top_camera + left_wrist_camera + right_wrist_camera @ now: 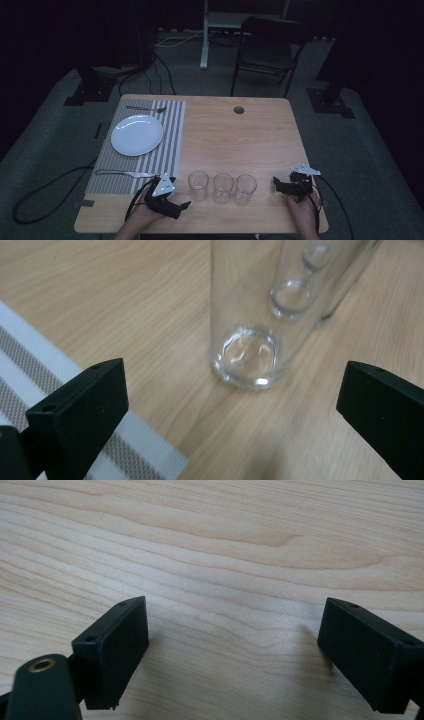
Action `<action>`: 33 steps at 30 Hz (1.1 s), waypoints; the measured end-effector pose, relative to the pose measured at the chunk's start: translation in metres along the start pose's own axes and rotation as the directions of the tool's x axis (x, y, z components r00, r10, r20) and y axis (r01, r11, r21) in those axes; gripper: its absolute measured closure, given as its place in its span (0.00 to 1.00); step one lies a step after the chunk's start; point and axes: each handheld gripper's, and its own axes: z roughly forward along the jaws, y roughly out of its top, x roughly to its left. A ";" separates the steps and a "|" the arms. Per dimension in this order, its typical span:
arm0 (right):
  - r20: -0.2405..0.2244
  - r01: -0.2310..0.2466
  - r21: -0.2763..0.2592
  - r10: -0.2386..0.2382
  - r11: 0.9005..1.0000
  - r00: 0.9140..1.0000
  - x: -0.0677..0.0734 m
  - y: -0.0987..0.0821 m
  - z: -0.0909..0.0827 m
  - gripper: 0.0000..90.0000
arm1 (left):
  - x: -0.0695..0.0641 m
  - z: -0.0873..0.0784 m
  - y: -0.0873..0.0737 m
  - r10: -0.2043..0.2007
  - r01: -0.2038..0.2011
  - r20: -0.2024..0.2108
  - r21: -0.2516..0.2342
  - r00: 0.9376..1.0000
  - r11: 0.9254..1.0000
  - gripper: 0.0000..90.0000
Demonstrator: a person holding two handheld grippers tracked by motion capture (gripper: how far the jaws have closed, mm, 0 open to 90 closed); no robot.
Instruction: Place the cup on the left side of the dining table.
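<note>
Three clear empty glasses stand upright in a row near the front edge of the wooden table [235, 135]: left glass [198, 185], middle glass [223, 187], right glass [245, 189]. My left gripper [179, 192] rests just left of the left glass, open, its jaws pointing at it. In the left gripper view that glass [247, 335] stands ahead between the wide-apart jaws, untouched, with the other two lined up behind it. My right gripper [276, 186] sits right of the right glass, open over bare wood [235, 580].
A striped placemat [145, 150] covers the table's left part, carrying a white plate [136, 135], a fork [146, 108] at the far end and a knife [125, 173] at the near end. A round hole [239, 109] is in the tabletop; a folding chair [270, 50] stands beyond.
</note>
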 end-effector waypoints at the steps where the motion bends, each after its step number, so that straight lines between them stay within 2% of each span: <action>1: 0.000 0.000 0.000 0.000 1.000 1.000 0.000 0.000 0.000 0.14 | -0.001 0.002 0.001 -0.001 0.001 -0.002 -0.006 1.000 1.000 0.01; 2: 0.000 0.000 0.000 0.000 1.000 1.000 0.000 0.000 0.000 0.14 | -0.002 0.004 0.002 0.002 -0.002 0.003 -0.006 1.000 1.000 0.01; 3: 0.000 -0.001 0.000 0.001 1.000 1.000 0.000 0.000 0.000 0.14 | -0.003 0.007 0.003 0.012 -0.012 -0.011 -0.006 1.000 1.000 0.03; 6: 0.000 0.000 0.000 0.000 1.000 1.000 0.000 0.000 0.000 0.14 | -0.005 0.014 0.002 0.004 -0.005 -0.014 -0.006 1.000 1.000 0.03; 7: 0.000 0.000 0.000 0.000 1.000 1.000 0.000 0.000 0.000 0.14 | -0.004 0.015 0.002 0.005 -0.005 0.002 -0.003 1.000 1.000 0.03; 9: 0.000 0.000 0.000 0.000 1.000 1.000 0.000 0.000 0.000 0.14 | -0.005 0.017 0.003 0.004 -0.004 0.002 -0.012 1.000 1.000 0.03; 10: 0.000 0.000 0.000 0.000 1.000 1.000 0.000 0.000 0.000 0.14 | -0.005 0.018 0.004 0.006 -0.006 0.015 -0.013 1.000 1.000 0.04; 13: 0.000 0.000 0.000 0.000 1.000 1.000 0.000 0.000 0.000 0.14 | -0.007 0.022 0.007 0.011 -0.011 0.010 -0.019 1.000 1.000 0.05; 14: 0.000 0.000 0.000 0.000 1.000 1.000 0.000 0.000 0.000 0.14 | -0.009 0.023 0.008 0.021 -0.021 -0.007 -0.021 1.000 1.000 0.05; 17: 0.000 -0.001 0.001 0.001 1.000 1.000 0.000 0.000 0.000 0.14 | -0.009 0.026 0.009 0.018 -0.018 -0.004 -0.025 1.000 1.000 0.05; 22: 0.000 0.000 0.000 0.000 1.000 1.000 0.000 0.000 0.000 0.14 | -0.008 0.029 0.017 -0.003 0.003 -0.006 -0.072 1.000 0.997 0.07; 23: 0.000 0.000 0.000 0.000 1.000 1.000 0.000 0.000 0.000 0.14 | -0.007 0.028 0.018 -0.004 0.006 0.012 -0.088 1.000 0.996 0.08; 24: 0.000 0.000 0.000 0.000 1.000 1.000 0.000 0.000 0.000 0.14 | -0.008 0.028 0.018 0.006 -0.003 0.018 -0.116 1.000 0.993 0.17; 25: 0.000 0.001 0.000 -0.001 1.000 1.000 0.000 0.000 0.000 0.14 | -0.009 0.028 0.020 0.012 -0.011 0.004 -0.124 1.000 0.992 0.18; 28: 0.000 0.001 0.000 -0.001 1.000 1.000 0.000 0.000 0.000 0.14 | -0.010 0.029 0.022 0.005 -0.006 -0.001 -0.156 1.000 0.988 0.18; 33: 0.000 0.001 0.000 -0.001 1.000 1.000 0.000 0.000 0.000 0.14 | -0.010 0.031 0.024 -0.010 0.012 0.015 -0.163 1.000 0.987 0.21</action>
